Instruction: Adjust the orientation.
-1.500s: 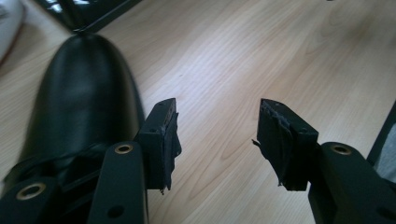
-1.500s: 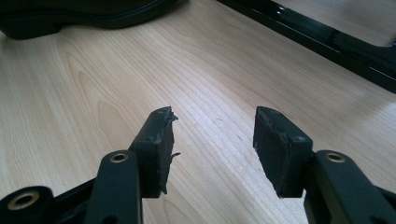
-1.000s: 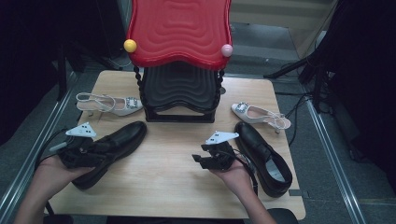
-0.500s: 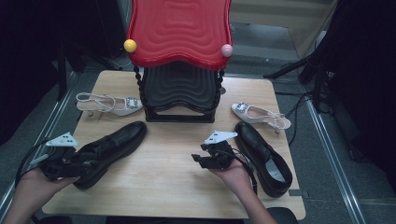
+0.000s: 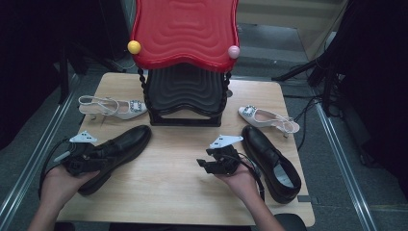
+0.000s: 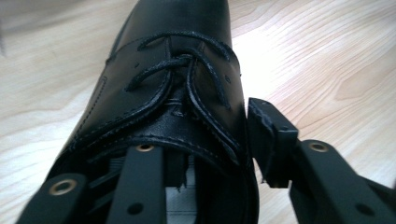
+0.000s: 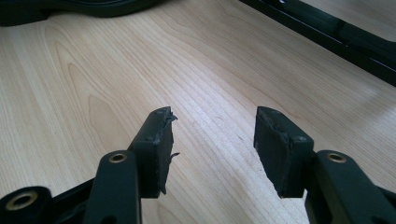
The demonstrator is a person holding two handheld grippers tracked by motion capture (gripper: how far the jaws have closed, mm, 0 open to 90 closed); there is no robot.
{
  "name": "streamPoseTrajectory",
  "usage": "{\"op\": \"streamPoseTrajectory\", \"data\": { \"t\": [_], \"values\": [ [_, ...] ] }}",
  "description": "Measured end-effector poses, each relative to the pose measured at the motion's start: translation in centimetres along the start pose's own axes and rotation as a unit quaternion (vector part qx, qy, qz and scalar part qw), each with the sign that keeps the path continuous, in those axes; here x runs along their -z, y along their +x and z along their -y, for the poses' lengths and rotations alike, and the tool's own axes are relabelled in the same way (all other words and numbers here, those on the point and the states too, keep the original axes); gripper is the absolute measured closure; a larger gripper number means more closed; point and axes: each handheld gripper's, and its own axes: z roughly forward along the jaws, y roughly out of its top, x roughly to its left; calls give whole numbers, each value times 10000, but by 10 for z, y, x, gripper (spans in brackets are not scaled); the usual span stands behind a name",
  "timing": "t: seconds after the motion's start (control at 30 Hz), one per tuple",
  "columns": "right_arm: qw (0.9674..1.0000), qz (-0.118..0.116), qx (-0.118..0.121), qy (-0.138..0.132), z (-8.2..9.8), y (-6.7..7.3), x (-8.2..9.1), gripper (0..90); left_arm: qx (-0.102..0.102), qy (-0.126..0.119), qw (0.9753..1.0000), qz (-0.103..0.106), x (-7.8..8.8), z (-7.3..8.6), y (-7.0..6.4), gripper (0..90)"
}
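Four shoes lie on the bench (image 5: pixel 183 192), none yet on the rack (image 5: pixel 185 96). Our left gripper (image 6: pixel 210 140) has been closing across the black shoe (image 5: pixel 115 151) near the left edge, one jaw inside its collar. Right gripper (image 7: pixel 212 144) hangs half-wide, empty.

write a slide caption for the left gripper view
Left gripper closing on the side wall of a black lace-up shoe on the wooden table.
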Motion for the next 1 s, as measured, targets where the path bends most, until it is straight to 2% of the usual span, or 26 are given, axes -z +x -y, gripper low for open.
{"op": "streamPoseTrajectory", "data": {
  "t": [0.07,0.13,0.17,0.3,0.47,0.53,0.67,0.87,1.0],
  "values": [
    [10000,-41,-17,10,0,0,-1,498,-43,4,9999,133,0,-1,1,715],
    [10000,-68,-18,6,0,1,-2,501,49,-17,9996,276,1,0,4,769],
    [10000,-72,9,-9,-1,2,-2,501,59,-26,9996,280,2,0,5,786],
    [10000,-61,40,-58,-1,2,0,499,106,-14,9994,316,3,-2,5,793],
    [9999,-34,-1,-99,-1,0,2,498,79,-78,9991,409,10,-8,-2,803],
    [9999,-40,-68,-152,-1,-2,4,498,29,-181,9985,525,12,-16,-11,802],
    [9998,-8,-84,-199,-1,-3,6,497,-241,-93,9981,567,7,-30,-28,801],
    [9995,72,-107,-271,-1,-5,11,496,-524,-14,9958,746,-10,-51,-49,798],
    [9993,128,-155,-317,1,-8,15,493,-710,81,9932,919,-25,-61,-63,798]
  ]
}}
